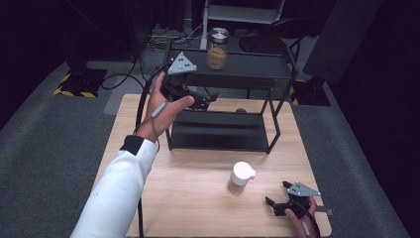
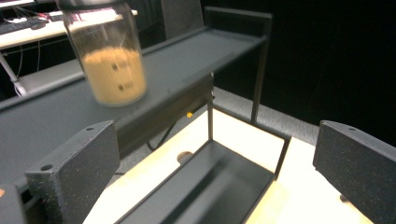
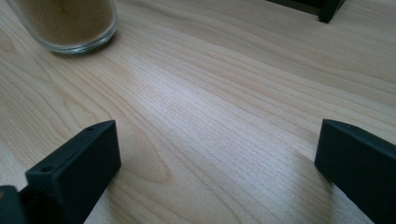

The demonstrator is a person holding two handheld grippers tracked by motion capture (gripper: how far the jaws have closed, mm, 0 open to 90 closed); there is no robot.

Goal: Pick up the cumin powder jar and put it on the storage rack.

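Wooden tabletop (image 1: 198, 198) carries a black two-tier shelf rack (image 1: 223, 131). Glass jar (image 1: 217, 49) with brown granules stands upright on the rack's top shelf, long axis vertical, metal lid up. Likely rigid, smooth, breakable, moderately heavy; grasp the straight wall below the lid. Left gripper (image 1: 205, 101), jaws wide, empty, near the rack. Right gripper (image 1: 277, 202), jaws wide, empty, rests beside a white-lidded jar (image 1: 240, 177).

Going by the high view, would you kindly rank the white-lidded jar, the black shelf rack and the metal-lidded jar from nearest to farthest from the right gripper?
From the right gripper:
1. White-lidded jar, on the table just to its left.
2. Black shelf rack, mid-table, beyond the jar.
3. Metal-lidded jar, on the rack's top shelf at the far side.
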